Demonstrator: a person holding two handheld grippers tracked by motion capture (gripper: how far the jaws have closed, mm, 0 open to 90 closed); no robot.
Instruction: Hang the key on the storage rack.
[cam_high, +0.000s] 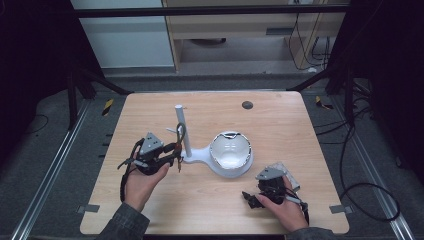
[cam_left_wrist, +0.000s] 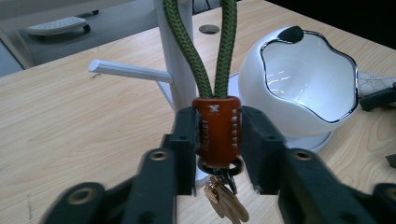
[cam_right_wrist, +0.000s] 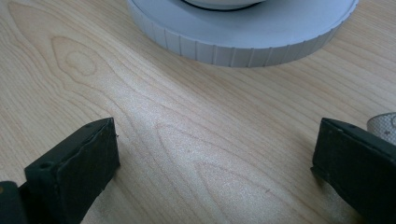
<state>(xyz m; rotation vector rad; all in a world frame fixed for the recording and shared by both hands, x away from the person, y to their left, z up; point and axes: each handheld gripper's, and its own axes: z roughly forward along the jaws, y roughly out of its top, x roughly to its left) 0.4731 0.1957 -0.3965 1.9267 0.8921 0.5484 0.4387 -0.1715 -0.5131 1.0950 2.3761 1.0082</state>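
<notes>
**Keys held by the white stand**

The key strap (cam_left_wrist: 217, 133), brown with a green rope loop, is squeezed tight in the left gripper (cam_left_wrist: 217, 140), right beside the white stand (cam_high: 181, 131) and its bowl (cam_high: 230, 152). The right gripper (cam_right_wrist: 215, 163) rests wide apart on the table (cam_high: 280, 125), holding nothing.

A light wooden table (cam_high: 280, 125) carries a white stand (cam_high: 200, 155) with a bowl (cam_high: 230, 152).

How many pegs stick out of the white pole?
1 for sure: a white peg sticks out sideways from the pole, left of the green cord in the left gripper view. The cord may hide others.
</notes>
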